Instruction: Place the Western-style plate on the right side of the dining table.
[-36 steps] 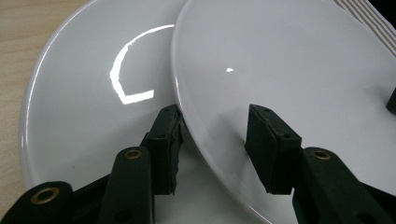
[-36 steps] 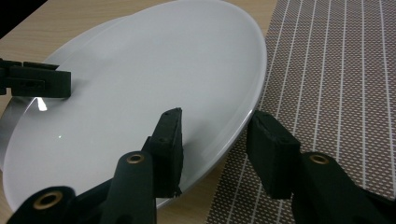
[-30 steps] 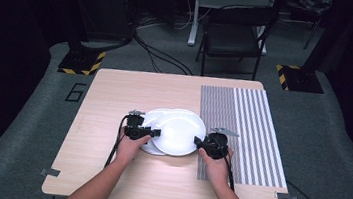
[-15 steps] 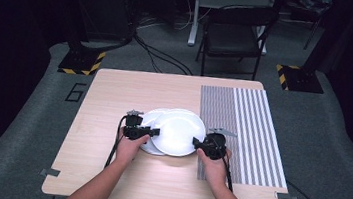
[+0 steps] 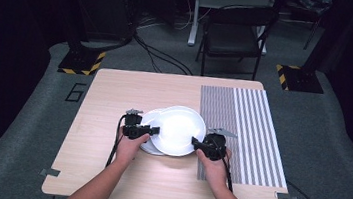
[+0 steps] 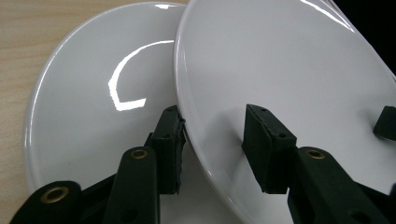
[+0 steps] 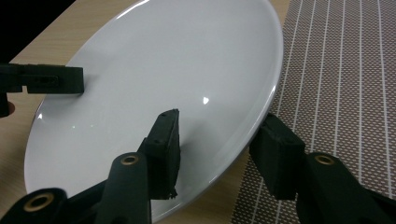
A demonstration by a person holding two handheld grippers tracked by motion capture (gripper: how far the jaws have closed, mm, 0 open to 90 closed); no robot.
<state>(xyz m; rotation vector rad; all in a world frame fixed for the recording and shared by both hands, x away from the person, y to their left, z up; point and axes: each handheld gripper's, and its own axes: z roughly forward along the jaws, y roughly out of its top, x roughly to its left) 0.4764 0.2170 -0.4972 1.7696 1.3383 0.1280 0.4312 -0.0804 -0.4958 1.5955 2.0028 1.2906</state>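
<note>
White and glossy, the upper round ceramic plate (image 5: 177, 130) is held at opposite edges by two tools, tilted above a second white plate (image 5: 149, 135) that lies flat on the pale wooden counter (image 5: 114, 97). The left gripper (image 5: 153, 130) has its fingers (image 6: 170, 140) clamped on the upper plate's near-left rim, one pad under, one on top; they have just been closing on that rim. The right gripper (image 5: 195, 142) has its fingers (image 7: 163, 144) pinched on the opposite rim, beside the grey striped mat (image 5: 241, 132).

The main risk looks like slippage: the glaze is smooth and each grip bites only a narrow strip of rim, so uneven lifting or one hand pulling outward could let the plate slide free and drop onto the plate below, chipping both. Dragging it low could also scrape the lower plate.

Counted: two plates, two grippers, one mat, one counter, and one black folding chair (image 5: 235, 33) beyond it.
</note>
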